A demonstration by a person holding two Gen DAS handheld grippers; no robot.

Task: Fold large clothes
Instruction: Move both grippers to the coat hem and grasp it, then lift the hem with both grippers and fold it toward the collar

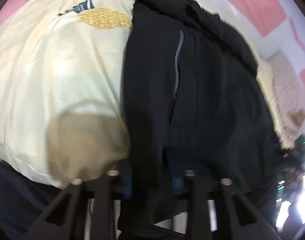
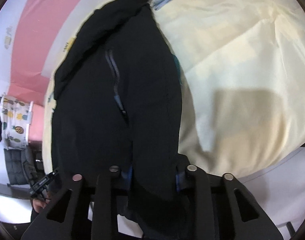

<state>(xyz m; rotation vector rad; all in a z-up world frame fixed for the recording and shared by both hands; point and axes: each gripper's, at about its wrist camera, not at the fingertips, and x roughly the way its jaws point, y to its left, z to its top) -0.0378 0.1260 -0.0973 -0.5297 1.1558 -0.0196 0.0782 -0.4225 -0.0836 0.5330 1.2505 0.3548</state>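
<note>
Both the left gripper (image 1: 152,178) and the right gripper (image 2: 152,173) pinch the black jacket's (image 1: 202,80) hem, centre frame, over the bed (image 1: 52,70).

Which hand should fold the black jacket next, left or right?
Probably either: both the left gripper and the right gripper are shut on the near edge of the black zippered jacket lying on the cream bedspread.
</note>
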